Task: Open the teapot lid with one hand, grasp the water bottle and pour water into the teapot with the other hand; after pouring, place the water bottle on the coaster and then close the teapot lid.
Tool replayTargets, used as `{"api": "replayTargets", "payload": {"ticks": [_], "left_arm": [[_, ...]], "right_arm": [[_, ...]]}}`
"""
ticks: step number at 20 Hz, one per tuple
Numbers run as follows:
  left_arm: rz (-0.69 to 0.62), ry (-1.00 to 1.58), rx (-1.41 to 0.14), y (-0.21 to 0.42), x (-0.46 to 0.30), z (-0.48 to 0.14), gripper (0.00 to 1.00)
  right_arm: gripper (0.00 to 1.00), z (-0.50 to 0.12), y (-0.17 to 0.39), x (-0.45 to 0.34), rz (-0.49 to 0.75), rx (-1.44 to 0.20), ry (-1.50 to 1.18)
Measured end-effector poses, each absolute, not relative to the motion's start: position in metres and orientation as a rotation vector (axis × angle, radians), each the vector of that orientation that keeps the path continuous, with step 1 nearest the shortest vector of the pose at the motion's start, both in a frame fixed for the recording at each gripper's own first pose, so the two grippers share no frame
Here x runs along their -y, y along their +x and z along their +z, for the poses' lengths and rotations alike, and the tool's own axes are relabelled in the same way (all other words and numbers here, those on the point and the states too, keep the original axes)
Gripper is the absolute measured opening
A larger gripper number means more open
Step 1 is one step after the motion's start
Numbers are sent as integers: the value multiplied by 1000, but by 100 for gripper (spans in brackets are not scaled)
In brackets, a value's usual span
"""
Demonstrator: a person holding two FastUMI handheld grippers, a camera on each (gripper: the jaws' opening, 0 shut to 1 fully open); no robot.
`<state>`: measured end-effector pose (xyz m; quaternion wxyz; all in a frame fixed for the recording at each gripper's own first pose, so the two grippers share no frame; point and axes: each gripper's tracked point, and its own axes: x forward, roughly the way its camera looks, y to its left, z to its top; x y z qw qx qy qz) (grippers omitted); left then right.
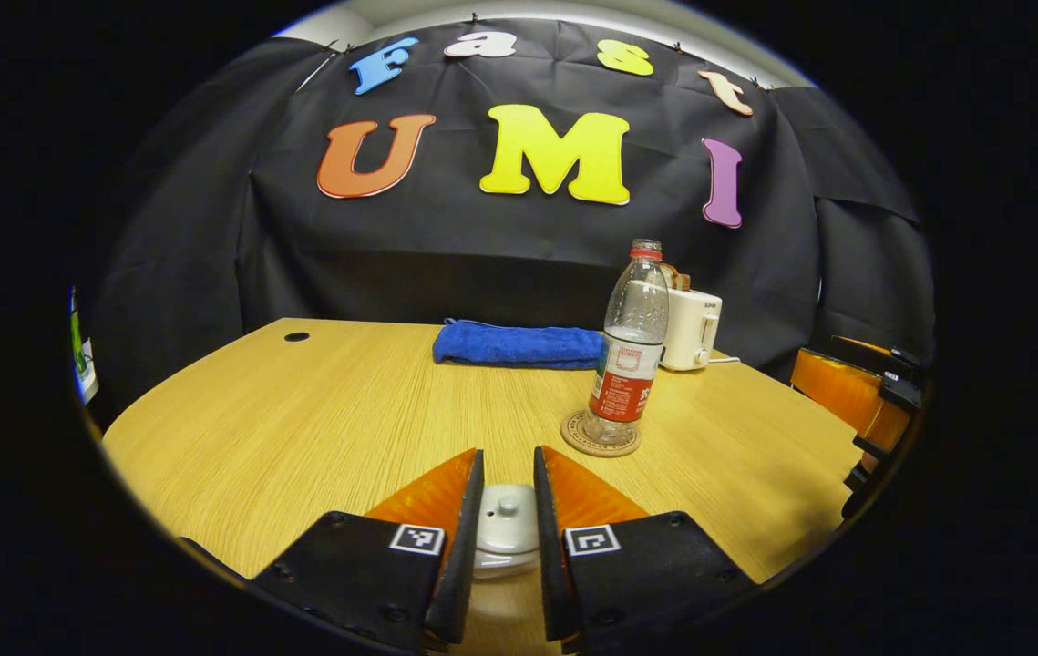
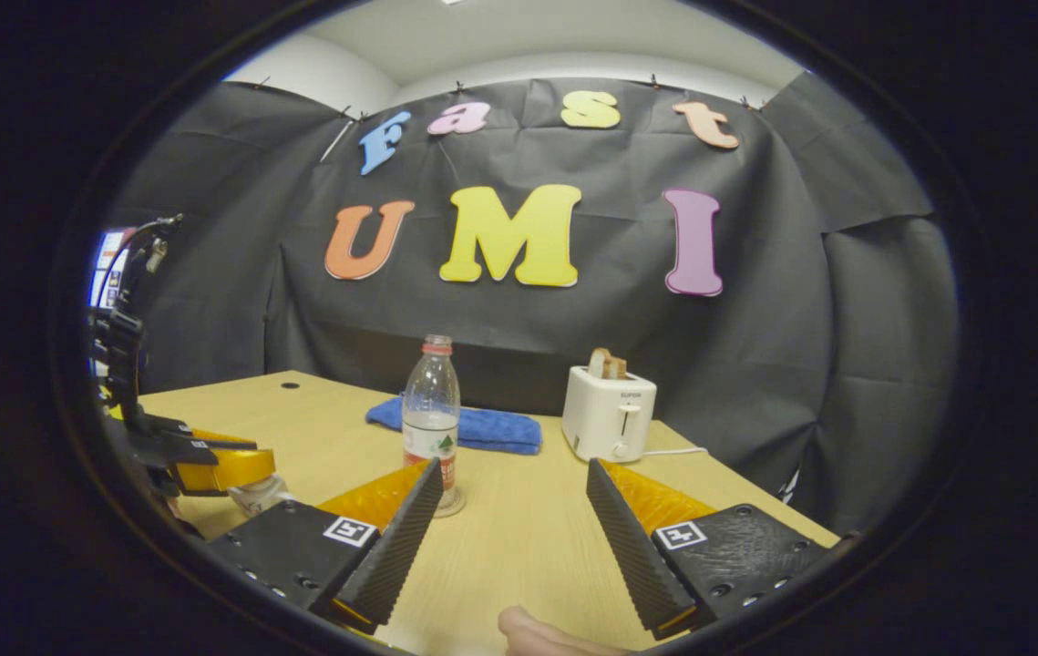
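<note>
I see one water bottle (image 1: 630,351) on one coaster (image 1: 601,435); my left claw (image 1: 509,487) sits narrow around one teapot lid (image 1: 507,528), my right claw (image 2: 511,487) wide.

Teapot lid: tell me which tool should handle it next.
Left. The left tool already straddles the teapot lid, fingers on either side of its knob. The right tool hangs open over bare table, and the water bottle stands on its coaster.
</note>
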<state>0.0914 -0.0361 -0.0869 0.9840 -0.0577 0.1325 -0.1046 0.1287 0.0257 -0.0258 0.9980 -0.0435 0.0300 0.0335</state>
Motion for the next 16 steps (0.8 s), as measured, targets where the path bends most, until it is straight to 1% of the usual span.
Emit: {"api": "replayTargets", "payload": {"ticks": [1,4,5,6,9,10,11,12,13,14,15,16], "left_arm": [[-203,-116,-265,90,34,-84,35],[-195,-123,-219,83,25,-58,36],[-191,-125,-196,81,21,-44,36],[-180,-128,-177,79,16,-32,36],[-154,-144,-145,67,1,-6,41],[-137,-144,-139,62,-5,0,42],[-119,-142,-132,57,-12,6,43],[-101,-143,-121,53,-18,13,44],[-85,-144,-108,48,-23,21,48],[-73,-148,-90,43,-27,29,53],[-68,-155,-74,40,-29,36,64],[-75,-157,-71,37,-28,40,66]], "right_arm": [[95,-22,125,-26,63,-53,-93],[95,-10,113,-31,62,-42,-94],[99,-6,110,-31,60,-41,-95],[98,-1,105,-31,52,-40,-98],[99,13,92,-26,29,-32,-93],[95,18,87,-23,17,-30,-88],[98,22,83,-21,10,-26,-83],[98,26,79,-20,8,-27,-78],[98,27,78,-19,8,-30,-73],[95,29,76,-17,5,-32,-70],[95,29,75,-16,0,-34,-70],[95,30,74,-15,-5,-35,-73]]}}
